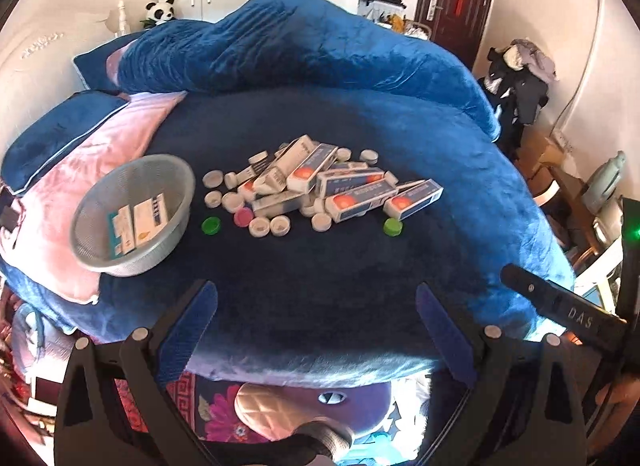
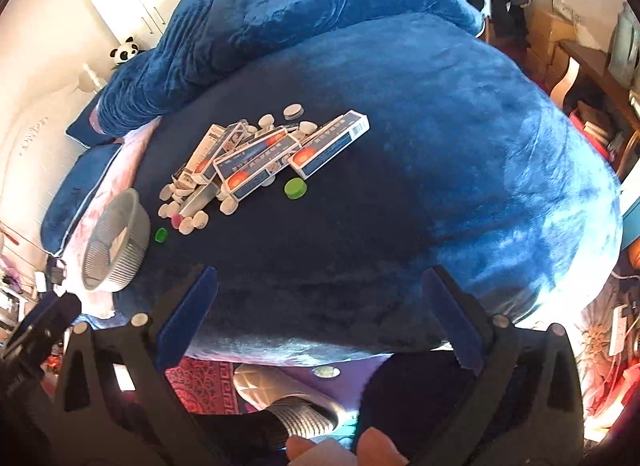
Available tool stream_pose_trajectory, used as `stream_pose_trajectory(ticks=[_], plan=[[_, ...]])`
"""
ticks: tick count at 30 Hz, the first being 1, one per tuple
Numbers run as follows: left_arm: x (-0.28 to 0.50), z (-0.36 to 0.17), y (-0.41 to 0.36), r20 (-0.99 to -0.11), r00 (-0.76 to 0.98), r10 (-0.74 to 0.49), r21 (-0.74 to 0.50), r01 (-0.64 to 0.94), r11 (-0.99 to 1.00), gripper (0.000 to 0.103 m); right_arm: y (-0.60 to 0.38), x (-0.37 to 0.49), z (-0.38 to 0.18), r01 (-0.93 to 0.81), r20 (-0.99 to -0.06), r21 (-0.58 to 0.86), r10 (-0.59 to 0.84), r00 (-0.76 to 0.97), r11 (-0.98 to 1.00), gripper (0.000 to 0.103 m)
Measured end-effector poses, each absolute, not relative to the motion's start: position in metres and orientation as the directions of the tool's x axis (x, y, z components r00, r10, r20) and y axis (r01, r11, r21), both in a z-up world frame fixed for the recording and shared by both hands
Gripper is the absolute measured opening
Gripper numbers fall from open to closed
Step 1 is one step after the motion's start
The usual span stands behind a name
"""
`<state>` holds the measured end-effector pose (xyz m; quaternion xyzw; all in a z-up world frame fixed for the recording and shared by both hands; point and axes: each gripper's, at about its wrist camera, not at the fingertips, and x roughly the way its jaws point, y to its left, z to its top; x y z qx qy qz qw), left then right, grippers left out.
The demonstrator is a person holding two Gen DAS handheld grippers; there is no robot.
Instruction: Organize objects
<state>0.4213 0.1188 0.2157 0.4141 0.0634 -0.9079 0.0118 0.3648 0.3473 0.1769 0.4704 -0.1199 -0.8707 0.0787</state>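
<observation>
A plush, deep-blue velvet bedspread (image 1: 360,266) covered the bed, its nap catching light along the rounded edges, and a heap of rectangular white-and-blue cardboard boxes (image 1: 328,181) with orange-red spots lay in the middle of it, some stacked crosswise on others. Small round white plastic caps (image 1: 260,225) were scattered around and under the boxes, with a pink cap (image 1: 243,216) among them and two bright green caps, one (image 1: 211,225) at the left of the heap and one (image 1: 392,226) at the right, each lying apart on the fabric. A round grey plastic mesh basket (image 1: 96,242) sat to the left of the heap, partly on a smooth pink satin-like pillow (image 1: 80,169), and held a few flat boxes (image 1: 138,225) leaning together inside (their print was too small to read). The left claw (image 1: 316,330) hung released above the near edge of the bed, its blue ribbed pads wide apart and nothing between them. The right claw (image 2: 320,318) was likewise spread wide and empty over the near part of the bedspread, well apart from the heap. A stuffed panda (image 1: 160,11) sat beyond the rumpled blue blanket at the head of the bed.
</observation>
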Motion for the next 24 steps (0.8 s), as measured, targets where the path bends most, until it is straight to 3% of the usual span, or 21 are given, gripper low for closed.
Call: stream_pose_trajectory(ticks=[9, 24], plan=[[0.402, 0.217, 0.096, -0.770, -0.638, 0.024, -0.109, 0.093, -0.990, 0.100, 0.327, 0.314, 0.190, 0.003, -0.827, 0.322, -0.283, -0.486, -0.947, 0.103], [0.303, 0.189, 0.044, -0.844, -0.535, -0.046, -0.034, 0.138, -0.990, 0.100, 0.336, 0.166, 0.094, -0.272, -0.921, 0.332, -0.247, -0.303, -0.903, 0.103]])
